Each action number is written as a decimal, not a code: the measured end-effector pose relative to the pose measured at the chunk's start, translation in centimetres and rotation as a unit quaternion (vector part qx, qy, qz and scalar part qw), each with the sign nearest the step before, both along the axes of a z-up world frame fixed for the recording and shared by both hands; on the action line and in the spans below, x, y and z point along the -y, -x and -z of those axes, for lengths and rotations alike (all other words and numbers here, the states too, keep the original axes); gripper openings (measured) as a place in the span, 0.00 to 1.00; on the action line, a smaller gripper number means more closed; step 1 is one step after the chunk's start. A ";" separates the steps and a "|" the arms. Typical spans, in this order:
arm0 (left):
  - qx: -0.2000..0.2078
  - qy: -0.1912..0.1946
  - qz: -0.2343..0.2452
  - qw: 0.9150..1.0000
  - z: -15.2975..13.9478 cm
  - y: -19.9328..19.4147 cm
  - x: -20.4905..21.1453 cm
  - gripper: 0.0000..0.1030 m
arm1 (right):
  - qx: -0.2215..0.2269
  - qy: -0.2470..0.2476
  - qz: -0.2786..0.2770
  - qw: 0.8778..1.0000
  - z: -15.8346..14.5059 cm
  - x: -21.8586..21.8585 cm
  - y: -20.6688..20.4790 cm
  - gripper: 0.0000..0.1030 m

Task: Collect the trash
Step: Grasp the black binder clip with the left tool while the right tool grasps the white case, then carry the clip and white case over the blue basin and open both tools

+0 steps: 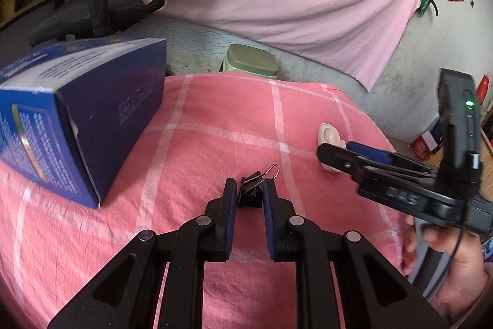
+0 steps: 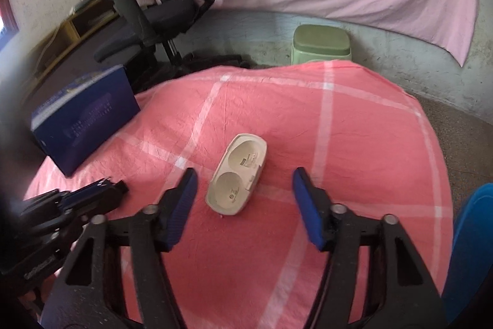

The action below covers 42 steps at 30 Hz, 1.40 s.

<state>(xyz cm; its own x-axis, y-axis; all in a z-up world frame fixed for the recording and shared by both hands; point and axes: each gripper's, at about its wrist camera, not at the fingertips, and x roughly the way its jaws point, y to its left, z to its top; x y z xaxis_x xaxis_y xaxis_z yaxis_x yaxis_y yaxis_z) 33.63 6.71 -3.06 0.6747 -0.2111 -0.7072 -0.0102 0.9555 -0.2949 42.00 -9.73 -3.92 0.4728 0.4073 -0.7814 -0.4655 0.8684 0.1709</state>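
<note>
Black left gripper (image 1: pixel 249 190): clamps binder clip (image 1: pixel 251 190) | right gripper (image 2: pixel 245 187): "DAS" lettering, jaws wide, astride white tray (image 2: pixel 237 178)

Soft even daylight, no glare; heavy fisheye bending, dark vignette corners; blue box (image 1: pixel 77 119) motion-blurred, right-wrist view softer.

A black binder clip (image 1: pixel 250 190) and a beige two-well tray (image 2: pixel 237 178) lie on pink cloth (image 2: pixel 354 144).

Wrinkled pink cloth (image 2: pixel 354 144), glossy cardboard box (image 1: pixel 92 113)
</note>
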 end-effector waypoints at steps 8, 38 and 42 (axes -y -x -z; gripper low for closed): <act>-0.001 0.006 -0.007 1.000 -0.1 0.5 0.1 0.13 | 0.002 0.031 0.004 1.000 0.6 -0.7 -0.3 0.64; -0.014 -0.035 0.002 0.999 -1.0 7.8 4.7 0.13 | 0.005 -0.048 0.025 0.998 -1.5 6.3 10.7 0.53; -0.011 -0.038 0.007 0.999 -1.0 8.2 5.4 0.13 | 0.021 -0.058 0.035 0.997 -2.1 7.4 11.8 0.53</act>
<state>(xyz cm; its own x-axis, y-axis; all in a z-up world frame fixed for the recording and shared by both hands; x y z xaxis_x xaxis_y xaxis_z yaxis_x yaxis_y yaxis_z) 25.45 1.35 -2.03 0.6565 -0.1655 -0.7359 -0.0032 0.9750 -0.2221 30.19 -17.12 -1.82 0.5344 0.4590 -0.7098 -0.4141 0.8742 0.2536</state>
